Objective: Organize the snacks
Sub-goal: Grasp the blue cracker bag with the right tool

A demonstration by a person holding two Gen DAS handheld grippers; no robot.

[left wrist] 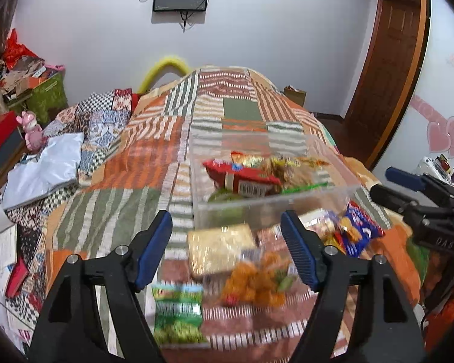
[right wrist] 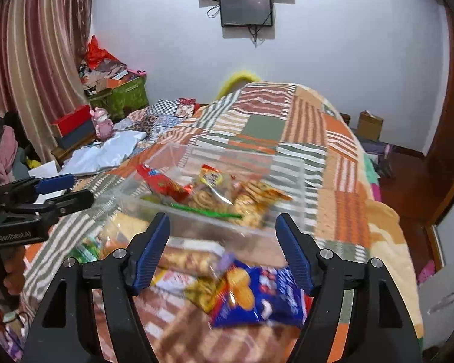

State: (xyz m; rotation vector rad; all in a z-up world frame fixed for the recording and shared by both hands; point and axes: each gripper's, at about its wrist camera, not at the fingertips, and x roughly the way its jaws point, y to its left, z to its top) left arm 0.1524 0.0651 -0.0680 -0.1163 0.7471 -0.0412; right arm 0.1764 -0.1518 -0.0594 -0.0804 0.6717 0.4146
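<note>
A clear plastic bin (left wrist: 302, 202) (right wrist: 290, 178) sits on the patchwork bed and holds several snack packs, among them a red pack (left wrist: 242, 178) (right wrist: 163, 184). Loose snacks lie in front of it: a beige cracker pack (left wrist: 218, 248), an orange snack bag (left wrist: 254, 281), a green pack (left wrist: 178, 311) and a blue chip bag (left wrist: 357, 230) (right wrist: 263, 296). My left gripper (left wrist: 227, 254) is open and empty above the cracker pack. My right gripper (right wrist: 224, 251) is open and empty above the blue bag; it also shows in the left wrist view (left wrist: 408, 187).
The bed's patchwork quilt (left wrist: 233, 106) (right wrist: 287, 115) stretches away to the wall. A white bag (left wrist: 48, 163), boxes and a pink toy (left wrist: 31, 130) clutter the left side. A wooden door (left wrist: 390, 69) and floor lie to the right.
</note>
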